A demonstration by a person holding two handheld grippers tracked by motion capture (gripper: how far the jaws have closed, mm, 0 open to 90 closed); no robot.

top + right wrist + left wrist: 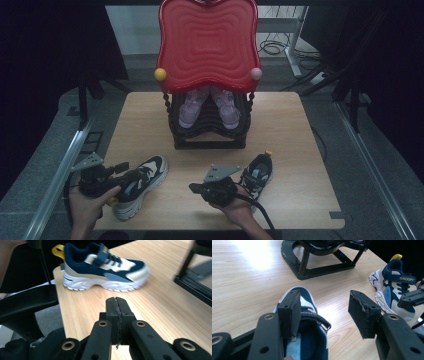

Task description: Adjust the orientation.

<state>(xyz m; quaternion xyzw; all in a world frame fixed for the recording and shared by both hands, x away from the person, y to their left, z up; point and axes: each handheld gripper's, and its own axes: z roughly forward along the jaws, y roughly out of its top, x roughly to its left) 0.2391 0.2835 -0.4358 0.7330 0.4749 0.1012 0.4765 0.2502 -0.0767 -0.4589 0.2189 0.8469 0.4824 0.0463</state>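
While the left gripper [324, 312] stands apart over the left shoe [308, 322], the right gripper [116, 308] – pads together – sits near the rack [207, 142], beside the right shoe [257, 175].

Light wood worktop [295, 130], rounded corners, bright glare patch at its far left in the left gripper view. Grey floor [40, 150] all round, metal rails [65, 165] along left and right edges. Black curtains [45, 45] both sides. Cables [272, 47] and a white frame leg [295, 40] beyond the far edge.
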